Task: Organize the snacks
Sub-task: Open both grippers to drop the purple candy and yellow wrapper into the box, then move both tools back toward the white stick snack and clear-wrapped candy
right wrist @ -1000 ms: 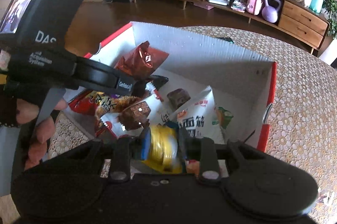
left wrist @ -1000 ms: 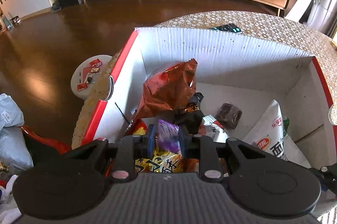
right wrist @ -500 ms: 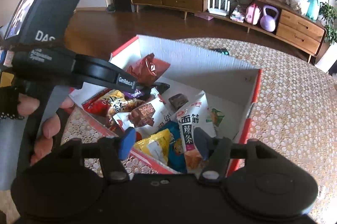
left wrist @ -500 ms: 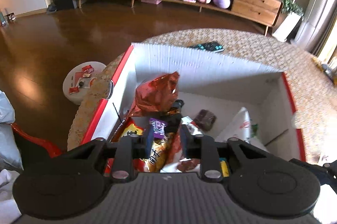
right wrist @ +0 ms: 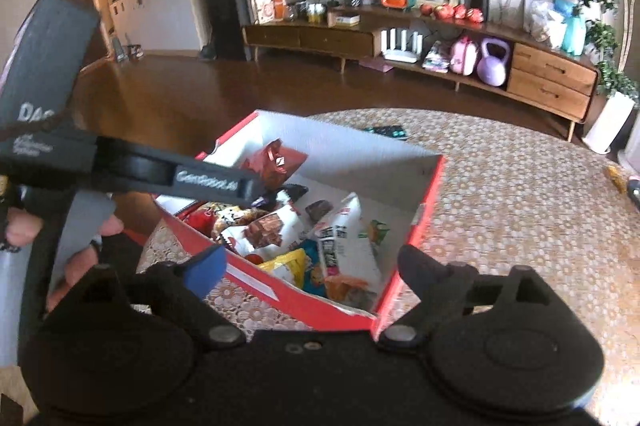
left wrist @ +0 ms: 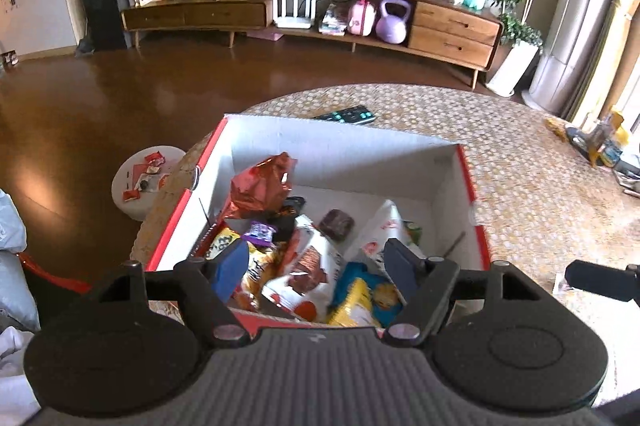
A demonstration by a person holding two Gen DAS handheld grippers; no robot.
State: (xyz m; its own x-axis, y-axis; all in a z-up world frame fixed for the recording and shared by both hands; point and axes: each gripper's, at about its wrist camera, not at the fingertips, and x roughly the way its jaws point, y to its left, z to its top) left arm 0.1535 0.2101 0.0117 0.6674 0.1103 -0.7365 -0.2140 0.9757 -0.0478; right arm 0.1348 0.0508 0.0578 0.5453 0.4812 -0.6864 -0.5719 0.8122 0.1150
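A red cardboard box with white inner walls [left wrist: 336,149] [right wrist: 352,149] sits on the round patterned table and holds several snack packets. Among them are a copper foil bag [left wrist: 260,181] [right wrist: 276,161], a small purple packet [left wrist: 260,230], a yellow packet [left wrist: 356,300] [right wrist: 286,264] and a white bag with red print [right wrist: 344,246]. My left gripper [left wrist: 314,266] hovers above the box's near end, its jaws opening with nothing pinched. My right gripper [right wrist: 308,264] hangs over the box's near corner, jaws opening wide and empty. A hand holding the left gripper's body [right wrist: 132,169] shows in the right wrist view.
A remote control [left wrist: 346,114] lies on the table [left wrist: 540,193] beyond the box. A small white stool [left wrist: 140,181] with wrappers stands on the wooden floor at the left. A long wooden sideboard [left wrist: 320,17] lines the far wall. Clutter sits at the table's right edge [left wrist: 600,145].
Both grippers rose and pulled back from the box. The left let go of the purple packet and the right let go of the yellow packet; both packets now lie in the box.
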